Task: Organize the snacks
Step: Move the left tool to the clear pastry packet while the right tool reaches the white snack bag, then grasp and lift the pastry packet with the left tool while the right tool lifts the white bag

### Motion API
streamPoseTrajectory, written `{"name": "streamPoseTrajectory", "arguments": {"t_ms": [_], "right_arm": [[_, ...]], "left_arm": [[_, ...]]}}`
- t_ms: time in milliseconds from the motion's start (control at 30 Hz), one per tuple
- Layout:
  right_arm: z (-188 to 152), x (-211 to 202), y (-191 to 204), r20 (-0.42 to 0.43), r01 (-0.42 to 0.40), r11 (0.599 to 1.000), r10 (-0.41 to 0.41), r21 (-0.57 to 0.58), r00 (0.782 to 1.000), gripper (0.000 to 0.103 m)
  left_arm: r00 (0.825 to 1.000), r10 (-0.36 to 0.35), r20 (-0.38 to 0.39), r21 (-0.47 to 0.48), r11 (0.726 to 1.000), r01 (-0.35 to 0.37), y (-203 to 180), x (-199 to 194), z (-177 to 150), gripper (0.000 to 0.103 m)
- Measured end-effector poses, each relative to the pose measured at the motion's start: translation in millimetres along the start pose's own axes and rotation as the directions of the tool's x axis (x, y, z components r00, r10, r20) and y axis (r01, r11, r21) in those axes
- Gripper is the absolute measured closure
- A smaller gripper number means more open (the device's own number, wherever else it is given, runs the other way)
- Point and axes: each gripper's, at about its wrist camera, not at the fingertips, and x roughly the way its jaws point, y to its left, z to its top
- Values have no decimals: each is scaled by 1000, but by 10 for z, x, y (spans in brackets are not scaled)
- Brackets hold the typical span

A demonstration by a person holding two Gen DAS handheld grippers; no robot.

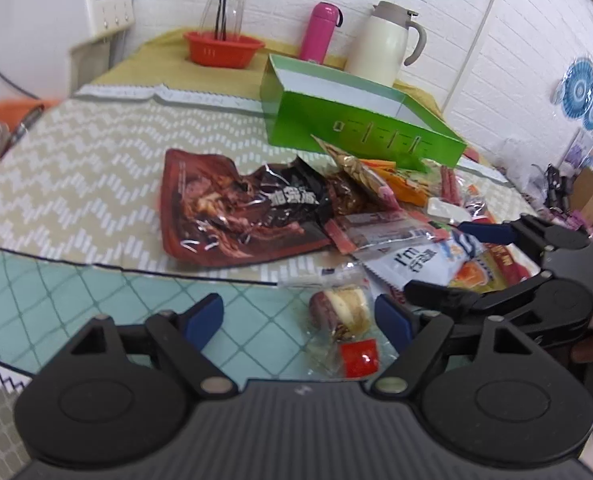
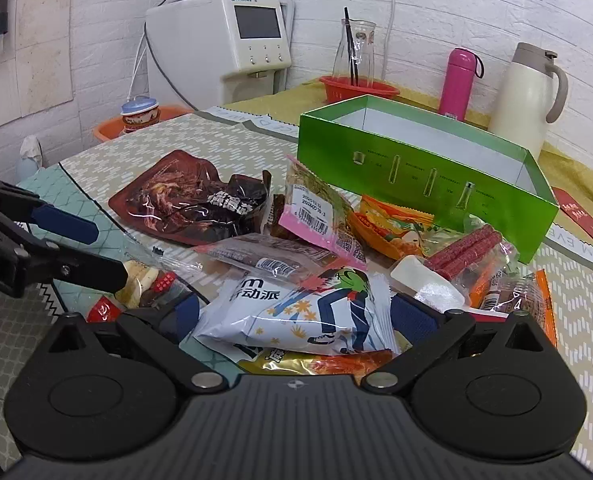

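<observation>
The lower part of both wrist views was taken up by the black gripper bodies, which hid the near edge of the worktop (image 1: pixel 96 168). The print on most wrappers was too small or creased to read.

The left gripper (image 1: pixel 298 318) had its jaws standing wide, with a clear-wrapped layered cake snack (image 1: pixel 342 314) lying between the blue pads; the pads did not press on it. The right gripper (image 2: pixel 292 316) also had its jaws wide, either side of a white glossy pouch printed with a cartoon figure (image 2: pixel 316 312); whether the pads touched it could not be told.

The snacks lay in a loose heap on the patterned cloth: a crumpled dark red foil pouch (image 2: pixel 168 200), a pink-edged clear packet with a barcode label (image 2: pixel 320 216), an orange crinkled packet (image 2: pixel 392 220) and clear-wrapped red sausage sticks (image 2: pixel 468 252). Several overlapped, so lower packets were only partly seen.

Just behind the heap stood an open green cardboard box with a white lining (image 2: pixel 416 168); its floor was hidden by the near wall. Behind it stood a pink cylindrical flask (image 2: pixel 458 80), a cream jug with a grey handle (image 2: pixel 528 96) and a red plastic basket (image 2: pixel 356 90) holding a clear glass carafe (image 2: pixel 354 52). A white dispenser with a screen (image 2: pixel 232 44) stood at the back left.
</observation>
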Motion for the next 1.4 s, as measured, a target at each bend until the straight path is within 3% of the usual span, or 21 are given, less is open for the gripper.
{"name": "streamPoseTrajectory", "arguments": {"t_ms": [167, 567, 833, 1400], "right_arm": [[-9, 19, 91, -10, 24, 998, -25, -58, 1000, 0], [-107, -285, 55, 42, 70, 998, -70, -7, 997, 0], [-190, -350, 72, 61, 95, 995, -97, 23, 993, 0], [-167, -207, 216, 55, 101, 994, -99, -33, 994, 1]], "left_arm": [[1000, -2, -15, 31, 1000, 2, -93, 53, -9, 24], [998, -4, -56, 101, 995, 10, -303, 188, -40, 41], [998, 62, -31, 131, 990, -58, -372, 277, -29, 41], [996, 84, 15, 183, 979, -85, -426, 253, -116, 48]]}}
